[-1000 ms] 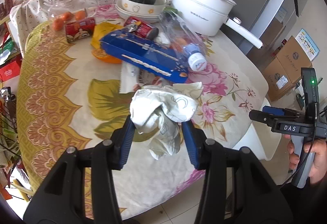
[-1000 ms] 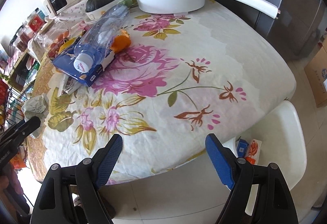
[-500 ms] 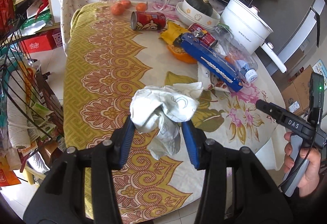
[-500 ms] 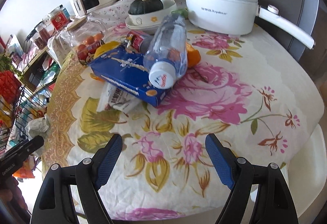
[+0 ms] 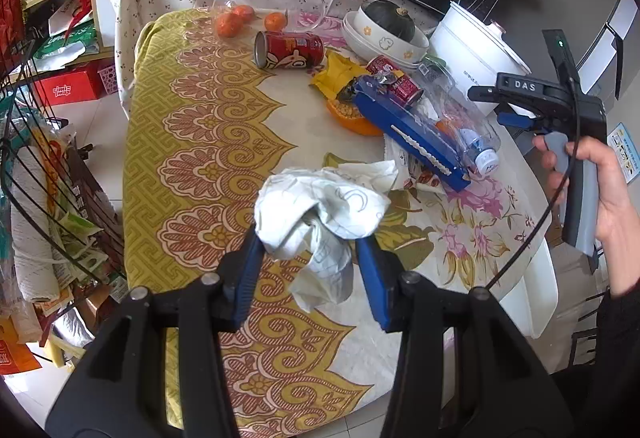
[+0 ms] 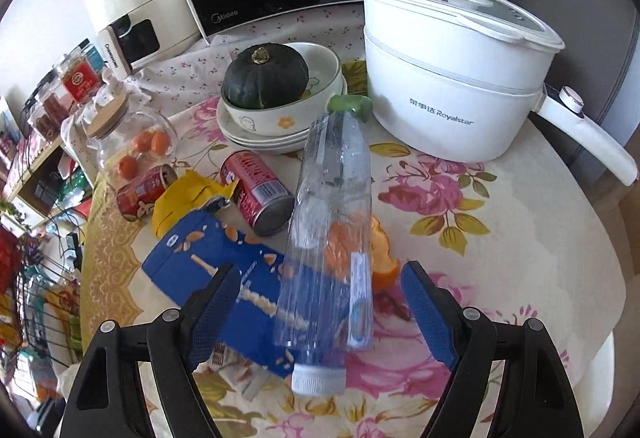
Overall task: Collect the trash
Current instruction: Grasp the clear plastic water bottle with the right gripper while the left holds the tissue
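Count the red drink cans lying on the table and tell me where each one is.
2. One red can lies beside the glass jar; the other red can lies between the yellow wrapper and the clear bottle. Clutter could hide more.

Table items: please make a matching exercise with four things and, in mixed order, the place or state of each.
Things:
1. crumpled white paper
2. clear plastic bottle
3. dark green squash
4. small orange fruits

Places or states:
A. inside the glass jar
B. lying across the blue carton
C. sitting in the white bowl
D. clamped in the left gripper

Pairs: 1-D, 2-B, 3-C, 4-A
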Tool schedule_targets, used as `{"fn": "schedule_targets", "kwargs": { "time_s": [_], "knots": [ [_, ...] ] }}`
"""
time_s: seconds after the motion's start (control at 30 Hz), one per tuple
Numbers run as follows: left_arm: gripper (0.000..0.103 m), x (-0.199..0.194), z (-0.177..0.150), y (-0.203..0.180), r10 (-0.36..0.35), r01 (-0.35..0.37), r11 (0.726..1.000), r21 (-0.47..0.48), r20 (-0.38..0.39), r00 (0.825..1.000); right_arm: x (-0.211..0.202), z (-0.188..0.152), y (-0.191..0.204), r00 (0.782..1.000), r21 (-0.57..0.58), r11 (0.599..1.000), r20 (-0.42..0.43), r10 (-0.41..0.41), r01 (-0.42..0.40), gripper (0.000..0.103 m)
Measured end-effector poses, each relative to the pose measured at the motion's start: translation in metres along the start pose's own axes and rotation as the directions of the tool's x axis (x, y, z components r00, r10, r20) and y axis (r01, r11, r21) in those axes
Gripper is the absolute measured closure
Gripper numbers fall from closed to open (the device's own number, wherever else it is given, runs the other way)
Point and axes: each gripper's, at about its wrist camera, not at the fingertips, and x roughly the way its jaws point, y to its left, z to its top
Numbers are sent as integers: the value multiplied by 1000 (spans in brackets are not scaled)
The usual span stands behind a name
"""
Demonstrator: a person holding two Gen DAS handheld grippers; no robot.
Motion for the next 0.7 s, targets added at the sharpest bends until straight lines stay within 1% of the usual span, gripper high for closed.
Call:
{"fn": "schedule_targets", "kwargs": {
  "time_s": [0.13,0.2,0.27,0.37,0.5,0.7],
  "knots": [
    [54,4,3,5,4,-4,1000,-6,-8,1000,24,15,2,997,-35,999,-59,-41,38,30],
    [54,6,4,8,4,-4,1000,-16,-15,1000,34,17,4,994,-52,998,-94,-51,46,38],
    [54,8,5,9,3,-3,1000,-24,-20,1000,44,17,5,990,-62,996,-124,-67,60,42],
    [54,8,5,9,-1,0,1000,-29,-21,1000,52,15,3,987,-45,998,-152,-58,51,44],
    [54,7,5,5,-7,6,1000,-22,-19,1000,48,12,2,989,-46,997,-139,-60,54,46],
    [54,5,5,-2,-17,17,1000,-10,-13,1000,19,4,-1,994,-83,995,-87,-67,60,47]
  ]
}}
